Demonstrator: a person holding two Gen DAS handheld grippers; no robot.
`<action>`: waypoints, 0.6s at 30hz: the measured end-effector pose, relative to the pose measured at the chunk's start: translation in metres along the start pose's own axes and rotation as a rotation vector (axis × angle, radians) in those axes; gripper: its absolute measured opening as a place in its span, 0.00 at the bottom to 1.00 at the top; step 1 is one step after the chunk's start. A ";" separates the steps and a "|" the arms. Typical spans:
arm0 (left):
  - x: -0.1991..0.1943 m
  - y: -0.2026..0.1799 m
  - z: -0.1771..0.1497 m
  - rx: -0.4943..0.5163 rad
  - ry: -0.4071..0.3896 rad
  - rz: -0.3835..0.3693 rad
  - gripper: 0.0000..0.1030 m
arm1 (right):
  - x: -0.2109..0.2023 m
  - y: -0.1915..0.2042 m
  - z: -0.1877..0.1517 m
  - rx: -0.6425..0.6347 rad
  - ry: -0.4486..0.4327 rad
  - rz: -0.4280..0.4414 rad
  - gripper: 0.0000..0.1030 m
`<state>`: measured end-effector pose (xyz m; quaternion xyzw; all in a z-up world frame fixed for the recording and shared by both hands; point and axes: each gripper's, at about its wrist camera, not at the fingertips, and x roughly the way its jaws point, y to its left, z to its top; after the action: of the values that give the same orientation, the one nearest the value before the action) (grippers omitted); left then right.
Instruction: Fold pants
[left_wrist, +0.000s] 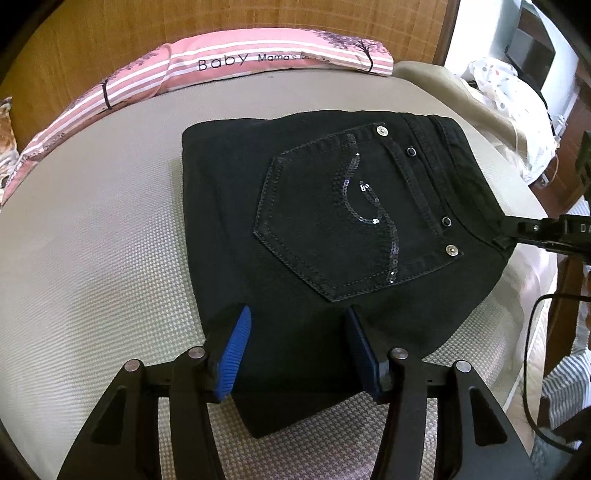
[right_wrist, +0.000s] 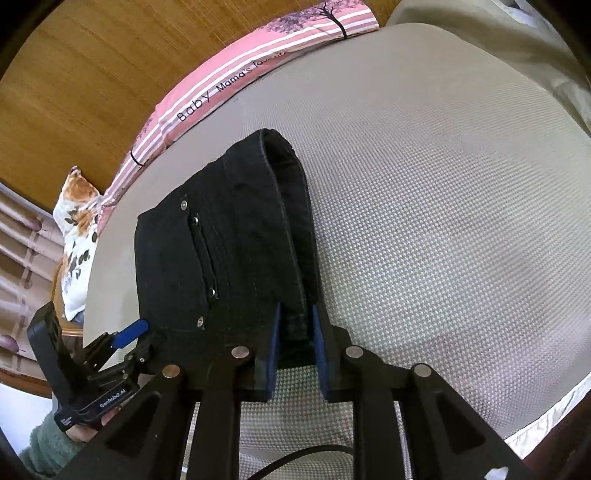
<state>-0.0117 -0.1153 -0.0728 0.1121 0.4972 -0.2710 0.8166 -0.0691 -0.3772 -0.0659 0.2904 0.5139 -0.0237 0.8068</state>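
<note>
The folded black denim pants (left_wrist: 332, 229) lie on a beige woven-mesh mattress (left_wrist: 92, 258), roughly mid-surface, back pocket w/ sequin swirl (left_wrist: 365, 210) facing up. In the left wrist view the bundle's long axis runs from near-left to far-right: the waistband w/ belt loop and metal rivets points right, the folded edge points left. The pants are doubled over several layers, forming a compact rectangle, w/ the right end lifted a bit off the mattress.

The left gripper (left_wrist: 299, 350) sits at the near edge of the bundle, blue pads set fairly wide apart w/ black cloth lying between them; whether the pads press on the cloth, cannot tell. In the right wrist view it shows at near left (right_wrist: 135, 334), held by a hand in a green fuzzy sleeve (right_wrist: 48, 446).

The right gripper (right_wrist: 297, 347) is narrow, its jaws clamped on the waistband edge of the pants; cloth fills the gap between the pads. It shows at the right edge in the left wrist view (left_wrist: 513, 230).

A pink striped pillow w/ "Baby Mama's" print (left_wrist: 184, 66) lies along the far side against a wooden headboard (left_wrist: 92, 40). A floral orange-and-white cushion (right_wrist: 79, 236) lies far left.
</note>
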 end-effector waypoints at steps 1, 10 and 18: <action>-0.001 0.000 -0.001 -0.001 -0.001 0.003 0.54 | 0.000 0.001 0.001 -0.004 -0.001 -0.005 0.17; -0.004 0.000 -0.001 -0.004 -0.009 0.052 0.55 | -0.015 0.010 0.005 -0.031 -0.038 -0.042 0.20; -0.009 0.001 0.000 -0.007 -0.032 0.096 0.55 | -0.027 0.033 0.010 -0.119 -0.106 -0.093 0.20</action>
<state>-0.0145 -0.1116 -0.0651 0.1286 0.4790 -0.2316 0.8369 -0.0625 -0.3624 -0.0250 0.2159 0.4838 -0.0459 0.8469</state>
